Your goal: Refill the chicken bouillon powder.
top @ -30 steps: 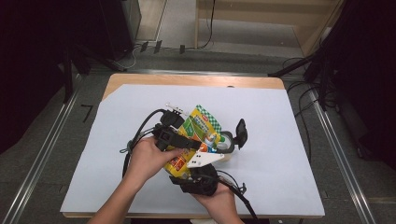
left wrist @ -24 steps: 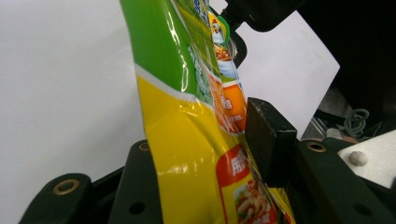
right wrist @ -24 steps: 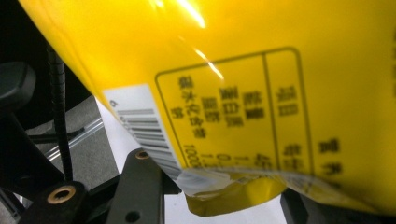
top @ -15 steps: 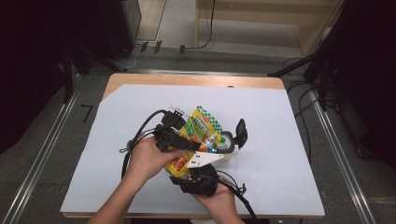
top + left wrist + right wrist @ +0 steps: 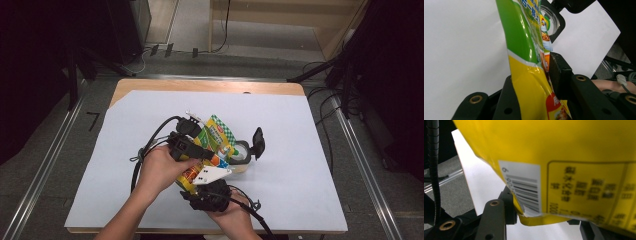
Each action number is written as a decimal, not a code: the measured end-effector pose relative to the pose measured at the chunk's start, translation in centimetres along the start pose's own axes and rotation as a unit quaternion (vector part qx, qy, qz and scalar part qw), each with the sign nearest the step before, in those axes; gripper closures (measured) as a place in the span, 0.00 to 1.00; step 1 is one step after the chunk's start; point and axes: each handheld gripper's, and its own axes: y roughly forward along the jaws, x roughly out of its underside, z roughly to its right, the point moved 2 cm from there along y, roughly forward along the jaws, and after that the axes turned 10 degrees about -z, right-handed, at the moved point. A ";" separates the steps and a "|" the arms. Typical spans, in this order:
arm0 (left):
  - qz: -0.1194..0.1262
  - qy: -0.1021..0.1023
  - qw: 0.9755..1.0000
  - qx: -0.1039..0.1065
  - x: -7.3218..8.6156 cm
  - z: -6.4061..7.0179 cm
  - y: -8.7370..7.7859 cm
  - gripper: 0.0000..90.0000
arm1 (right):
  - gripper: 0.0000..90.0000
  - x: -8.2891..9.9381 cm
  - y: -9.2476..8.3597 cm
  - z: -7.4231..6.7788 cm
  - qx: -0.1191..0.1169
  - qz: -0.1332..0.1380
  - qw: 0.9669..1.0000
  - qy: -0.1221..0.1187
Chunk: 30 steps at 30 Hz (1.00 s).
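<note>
White-covered bench (image 5: 300,150); left gripper (image 5: 534,82) jaws, just closing, clamp the pouch (image 5: 212,140); right gripper (image 5: 544,220) jaws, just opening, straddle its bottom corner; handover seems underway; container (image 5: 242,152) waits.

Pouch (image 5: 209,146): glossy snack bag, green top w/ checkered band, yellow lower half, orange/red print, cartoon chicken on front; back side yellow w/ white barcode label (image 5: 524,192) & a box of text. Held up off the worktop, tilted, top end pointing away from the person, near worktop's middle. Film creased & buckled along its length. Lower corner bent. Far end over a round black-rimmed clear cup (image 5: 243,151).
</note>
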 end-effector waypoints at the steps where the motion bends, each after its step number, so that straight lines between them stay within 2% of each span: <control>1: 0.001 0.000 1.000 -0.001 0.0 0.0 0.0 0.83 | 0.63 0.0 0.0 0.1 -0.002 -0.002 1.000 0.002; 9: 0.002 -0.001 1.000 0.002 -0.1 -0.1 0.0 0.84 | 0.60 0.0 0.1 0.0 0.000 -0.003 1.000 -0.003; 13: 0.004 -0.003 1.000 0.004 -0.2 -0.1 0.0 0.85 | 0.62 0.0 0.0 -0.1 0.001 -0.001 1.000 0.000; 19: 0.004 -0.006 1.000 0.007 -0.4 -0.1 -0.1 0.84 | 0.66 -0.1 -0.1 0.2 -0.018 0.012 1.000 0.020; 24: -0.001 -0.003 1.000 0.018 -0.2 -0.1 -0.2 0.74 | 0.67 -0.1 -0.3 0.6 -0.036 0.021 0.998 0.036; 27: -0.003 0.003 1.000 0.018 0.0 0.0 -0.5 0.70 | 0.68 0.1 -0.4 0.9 -0.048 0.027 0.997 0.049; 30: -0.008 0.004 1.000 0.018 0.2 -0.1 -0.9 0.69 | 0.69 0.1 -0.6 1.0 -0.051 0.031 0.997 0.052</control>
